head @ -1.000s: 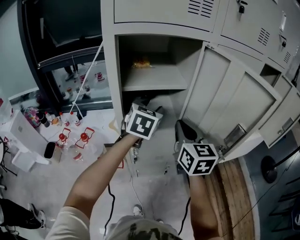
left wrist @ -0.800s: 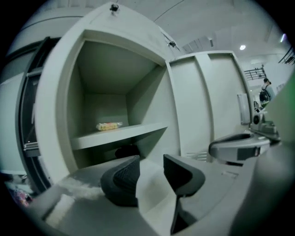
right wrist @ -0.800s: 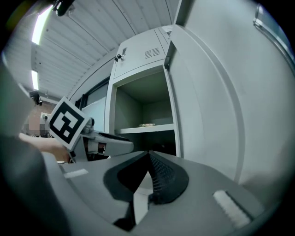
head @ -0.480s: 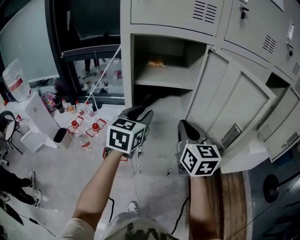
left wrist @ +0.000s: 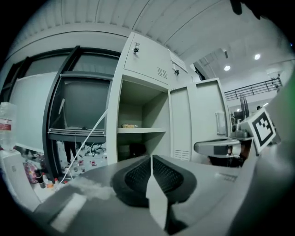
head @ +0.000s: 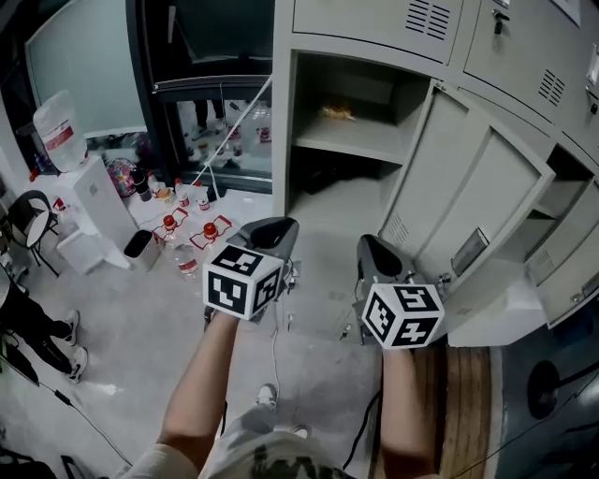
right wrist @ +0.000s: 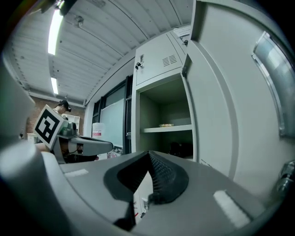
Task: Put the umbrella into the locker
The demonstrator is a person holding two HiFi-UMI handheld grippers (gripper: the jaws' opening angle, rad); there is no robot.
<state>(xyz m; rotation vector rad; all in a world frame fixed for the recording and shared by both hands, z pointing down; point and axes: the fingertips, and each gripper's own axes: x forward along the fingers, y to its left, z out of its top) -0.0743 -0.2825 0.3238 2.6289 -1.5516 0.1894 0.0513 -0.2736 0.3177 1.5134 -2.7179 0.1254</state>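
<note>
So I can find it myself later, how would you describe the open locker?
Find the grey locker bank beside the dark window. The open locker is its end column, next to that window. Its door stands wide open, showing a shelf bearing something small and yellowish.

No legible text, brand or number is visible in any view.

Marks present but not readable as text:
- Left cube (head: 241, 281): black-and-white square marker patterns on its faces; no letters or digits.
- Right cube (head: 402, 315): the same kind of square patterns, also without characters.
- Water jug (head: 58, 131) on the white stand at the left: a red label, print too small to read.
- Small bottles (head: 169, 224) on the floor: red parts, no legible print.
- Locker door (head: 477, 201): a card holder (head: 468, 251) on its inner side; whether it carries writing cannot be told.
</note>
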